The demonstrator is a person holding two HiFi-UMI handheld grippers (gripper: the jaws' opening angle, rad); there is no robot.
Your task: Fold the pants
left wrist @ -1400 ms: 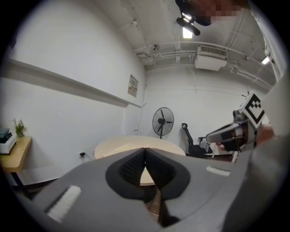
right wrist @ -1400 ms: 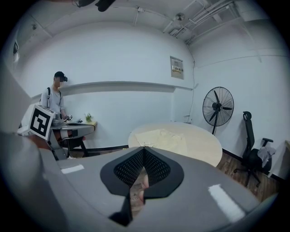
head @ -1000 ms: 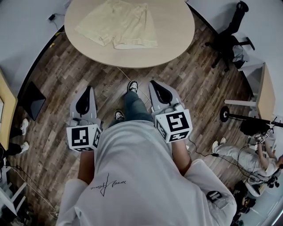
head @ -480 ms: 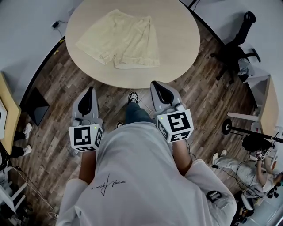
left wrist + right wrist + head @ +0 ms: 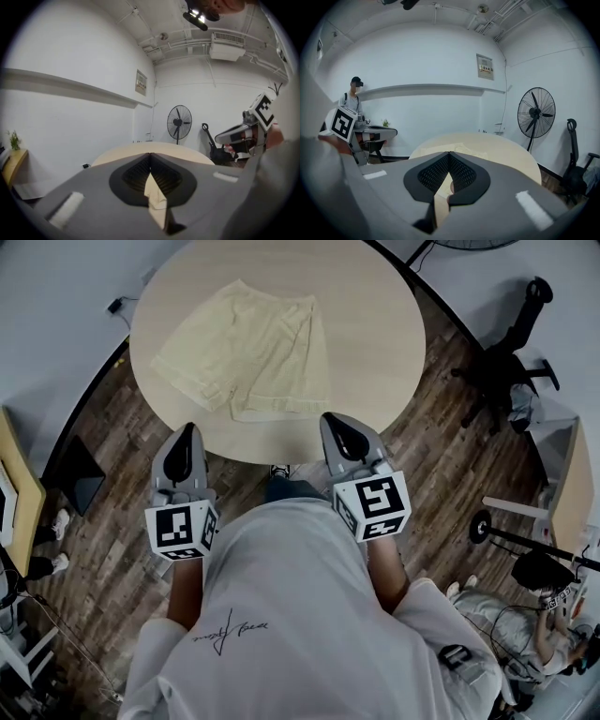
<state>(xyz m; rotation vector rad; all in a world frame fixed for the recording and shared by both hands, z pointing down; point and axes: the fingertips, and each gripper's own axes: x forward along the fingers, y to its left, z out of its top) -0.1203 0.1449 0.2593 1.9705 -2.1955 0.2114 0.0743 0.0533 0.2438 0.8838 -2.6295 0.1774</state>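
Only pants [image 5: 246, 351], unreadable shirt script [image 5: 230, 626]

So the pants [image 5: 246, 351] lie flat on the round table [image 5: 375, 324], a bit left of its middle. Left gripper [image 5: 189, 430] and right gripper [image 5: 336, 422] are side by side at the table's near edge, apart from the pants. Office chair [image 5: 506, 367] is off to the table's right, and a fan [image 5: 536, 113] stands behind its far side.
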